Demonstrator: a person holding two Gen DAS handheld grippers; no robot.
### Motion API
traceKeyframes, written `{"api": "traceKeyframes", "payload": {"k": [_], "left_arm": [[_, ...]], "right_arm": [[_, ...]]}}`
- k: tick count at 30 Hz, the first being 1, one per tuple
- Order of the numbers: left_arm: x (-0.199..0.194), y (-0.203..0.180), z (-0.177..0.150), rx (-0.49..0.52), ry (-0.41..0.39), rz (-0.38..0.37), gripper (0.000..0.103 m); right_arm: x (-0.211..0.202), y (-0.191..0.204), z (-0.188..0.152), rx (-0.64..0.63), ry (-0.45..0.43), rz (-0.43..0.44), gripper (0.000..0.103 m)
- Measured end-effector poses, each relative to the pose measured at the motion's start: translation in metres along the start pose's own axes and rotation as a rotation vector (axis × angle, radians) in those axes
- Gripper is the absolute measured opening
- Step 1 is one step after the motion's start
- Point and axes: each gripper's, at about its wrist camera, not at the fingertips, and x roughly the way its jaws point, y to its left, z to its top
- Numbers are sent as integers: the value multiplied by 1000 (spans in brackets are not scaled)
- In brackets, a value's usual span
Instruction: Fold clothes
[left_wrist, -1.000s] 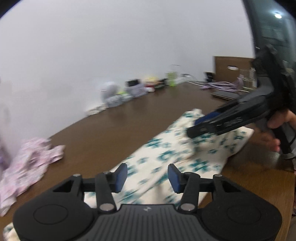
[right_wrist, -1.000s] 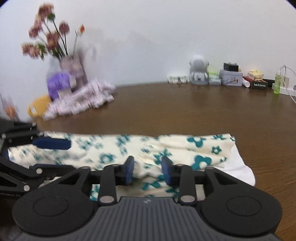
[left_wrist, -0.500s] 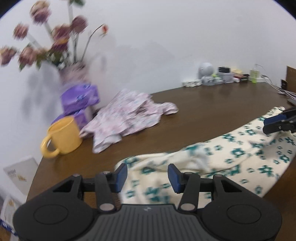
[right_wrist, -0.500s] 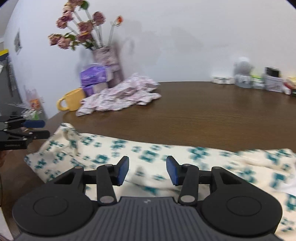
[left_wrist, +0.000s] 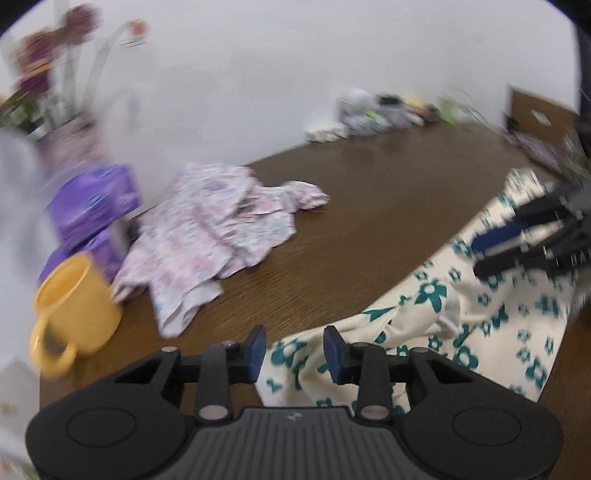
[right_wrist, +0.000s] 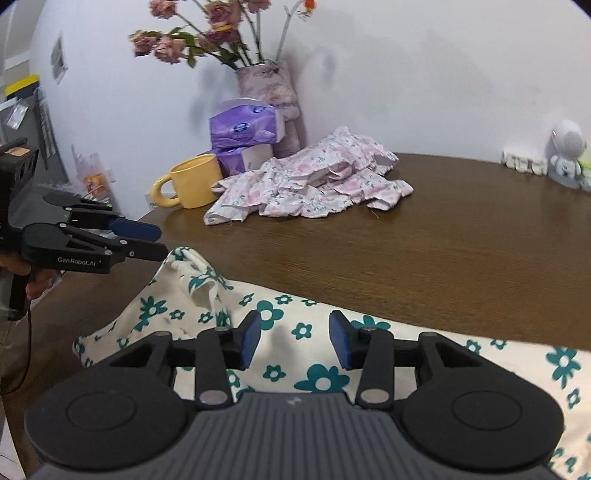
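Note:
A cream garment with teal flowers (right_wrist: 166, 314) lies spread along the near edge of the brown table (right_wrist: 443, 251), with a bunched corner at its left end. My right gripper (right_wrist: 293, 339) hovers open just over the cloth, nothing between its fingers. My left gripper (right_wrist: 147, 242) is held by a hand at the left, open, its tips beside that bunched corner. In the left wrist view the left gripper (left_wrist: 295, 350) stands open over the garment's (left_wrist: 491, 343) end, and the right gripper (left_wrist: 495, 247) shows blurred above the cloth at the right.
A crumpled pink floral garment (right_wrist: 314, 184) lies farther back on the table. Left of it stand a yellow mug (right_wrist: 195, 181), purple tissue packs (right_wrist: 243, 125) and a vase of flowers (right_wrist: 269, 88). A white figurine (right_wrist: 567, 155) and small items line the far wall.
Both grippers have travelled toward the garment's left end, so the mug and pink garment came into view. The right gripper's jaws have spread wider. The left view is blurred from motion.

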Motion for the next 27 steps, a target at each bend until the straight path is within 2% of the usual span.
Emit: {"api": "traceKeyframes", "payload": {"k": [8, 11, 13, 15, 23, 27], "left_arm": [[27, -15, 11, 360, 73, -182, 32], [34, -22, 10, 455, 105, -228, 25], [35, -28, 7, 507, 111, -213, 7], [30, -33, 3, 555, 85, -178, 4], [-5, -47, -28, 624, -74, -17, 3], [-6, -47, -37, 614, -62, 5, 6]], "right_arm": [[-7, -21, -15, 119, -20, -73, 42], [-10, -31, -20, 165, -26, -102, 42], [-10, -36, -22, 190, -28, -114, 42], [-10, -38, -24, 195, -28, -122, 42], [-11, -43, -31, 201, -27, -148, 42], [-13, -41, -33, 195, -30, -150, 42]]}}
